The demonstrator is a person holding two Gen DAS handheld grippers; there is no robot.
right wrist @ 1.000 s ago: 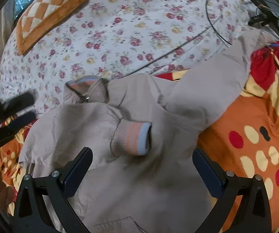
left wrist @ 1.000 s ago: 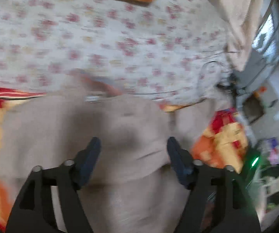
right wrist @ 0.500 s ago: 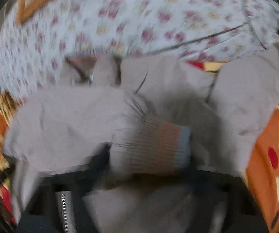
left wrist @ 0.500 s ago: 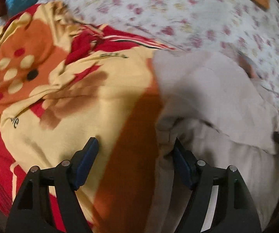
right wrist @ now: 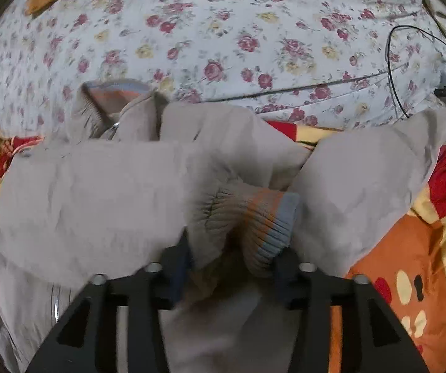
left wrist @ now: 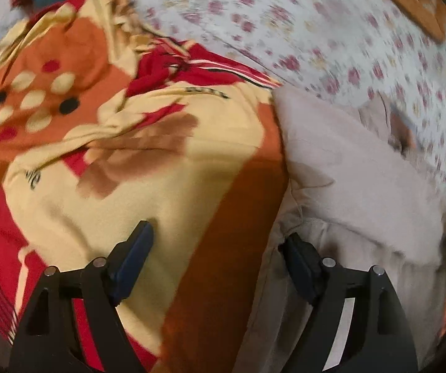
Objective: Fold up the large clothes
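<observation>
Two hand-held grippers work a beige jacket [right wrist: 105, 192] lying on a bright orange blanket [left wrist: 167, 186] on the bed. Right hand-held gripper [right wrist: 232, 255] is clamped on the jacket's ribbed striped cuff [right wrist: 254, 217], near the jacket's middle. Left hand-held gripper [left wrist: 220, 261] is spread wide, empty, straddling the jacket's edge above the blanket.

My left camera looks down close over the blanket [left wrist: 167, 192]; my right faces the jacket [right wrist: 98, 192]; both share the jacket.
</observation>
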